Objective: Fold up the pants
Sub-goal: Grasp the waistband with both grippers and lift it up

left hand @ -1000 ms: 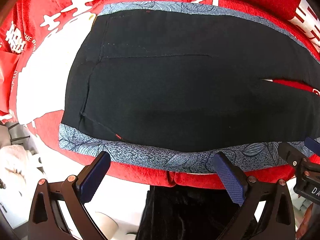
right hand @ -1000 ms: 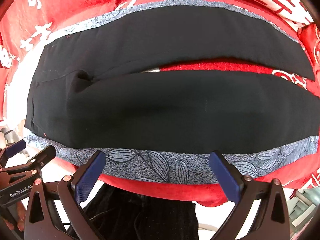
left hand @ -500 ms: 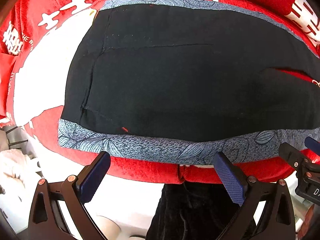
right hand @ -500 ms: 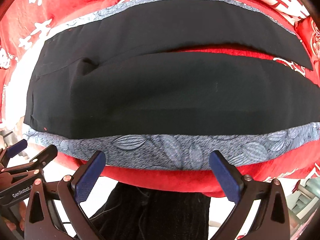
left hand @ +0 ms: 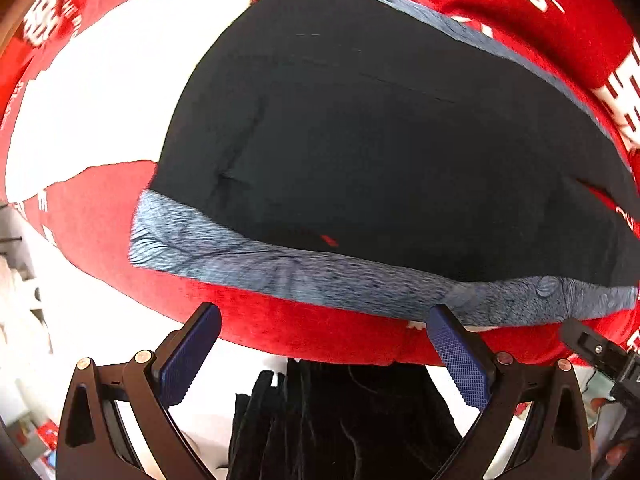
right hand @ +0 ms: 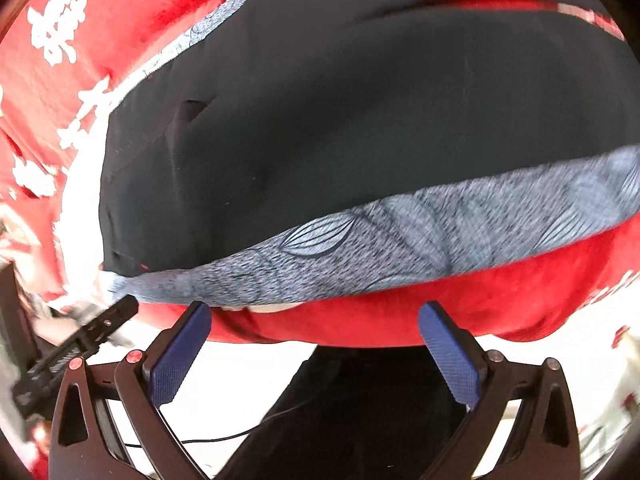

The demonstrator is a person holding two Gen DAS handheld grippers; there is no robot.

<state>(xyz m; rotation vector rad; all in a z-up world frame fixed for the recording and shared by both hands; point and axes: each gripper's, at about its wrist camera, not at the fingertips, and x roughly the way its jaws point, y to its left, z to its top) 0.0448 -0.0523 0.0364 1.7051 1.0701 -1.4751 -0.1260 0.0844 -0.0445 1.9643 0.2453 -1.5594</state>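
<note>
Both tools, left tool (left hand: 322,344) and right tool (right hand: 314,340), wide, empty, near black pants (left hand: 380,152) on red cloth (left hand: 100,208)

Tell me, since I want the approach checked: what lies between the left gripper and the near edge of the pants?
In the left wrist view, only a bare strip of the red blanket separates the open left gripper from the grey leaf-patterned band along the pants.
</note>
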